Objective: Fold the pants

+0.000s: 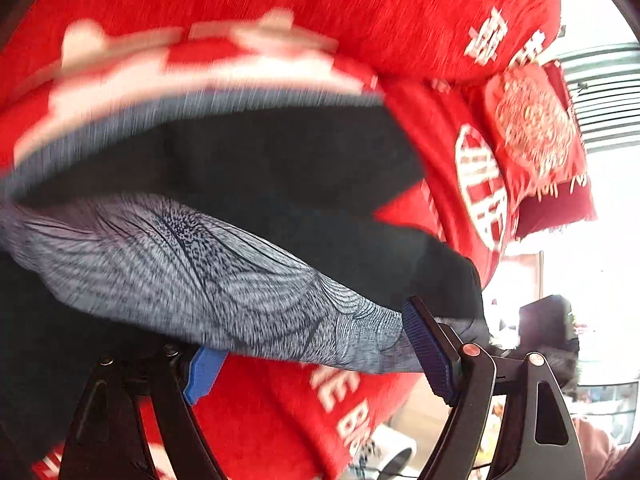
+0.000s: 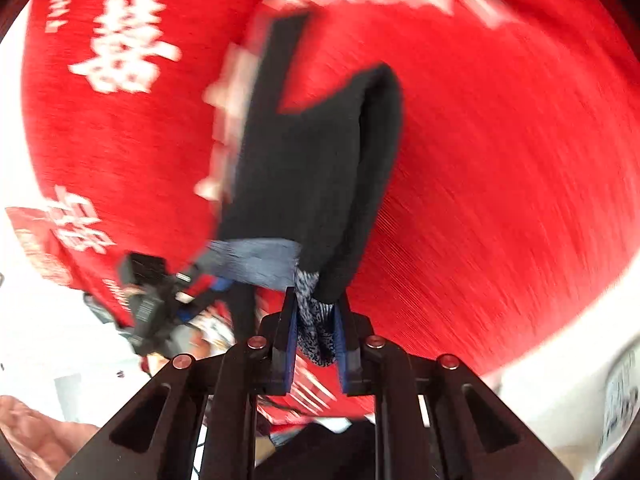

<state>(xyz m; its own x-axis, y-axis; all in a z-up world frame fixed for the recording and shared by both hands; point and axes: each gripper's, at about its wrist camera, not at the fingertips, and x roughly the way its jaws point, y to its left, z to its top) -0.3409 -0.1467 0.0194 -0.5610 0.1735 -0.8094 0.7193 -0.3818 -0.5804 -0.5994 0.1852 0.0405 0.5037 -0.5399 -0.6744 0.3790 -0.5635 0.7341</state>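
Your right gripper is clamped on a thin bunch of the pants, while your left gripper stands apart around the patterned waistband, so a tug could slip the cloth free onto the red bedspread.

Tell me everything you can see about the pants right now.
The pants are dark, almost black, soft cloth with a grey-and-white patterned band that looks like a waistband or lining. They hang lifted over the red blanket. The right gripper pinches a patterned bunch. In the left wrist view the band drapes across the wide-set left gripper; the picture is blurred.
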